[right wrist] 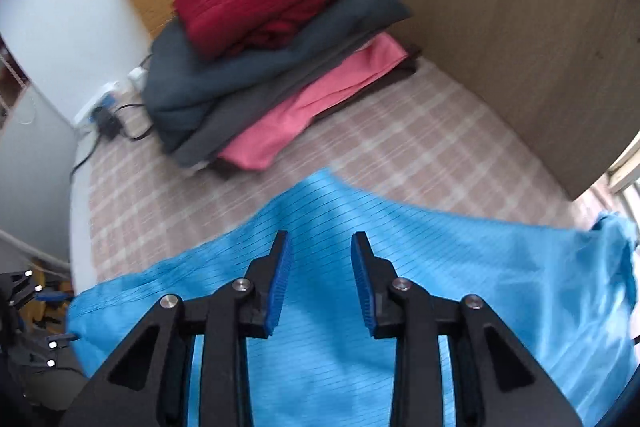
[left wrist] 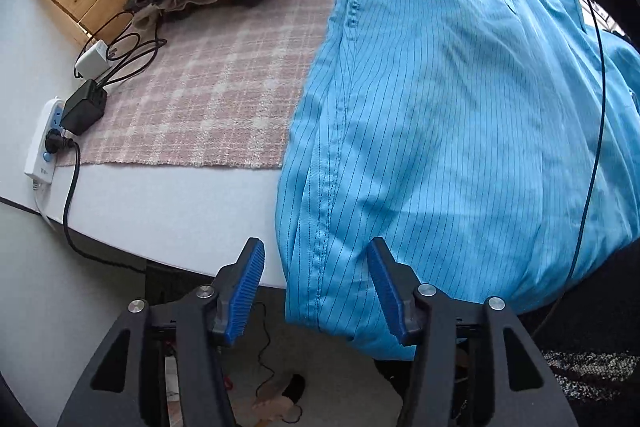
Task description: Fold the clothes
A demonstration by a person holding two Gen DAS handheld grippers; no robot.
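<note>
The blue shirt (left wrist: 460, 131) is lying spread across the table (left wrist: 180, 211), hem overhanging; I am bringing the left claw (left wrist: 316, 291), apart, around that hem while the right claw (right wrist: 321, 283) is hovering apart, gripping nothing.

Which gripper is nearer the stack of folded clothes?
Right. The right gripper hovers over the blue garment facing the stack of folded clothes; the left gripper is at the table's near edge.

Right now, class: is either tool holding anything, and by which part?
Nothing is held. The left tool straddles the blue garment's hanging edge without pinching it; the right tool hovers open above it.
</note>
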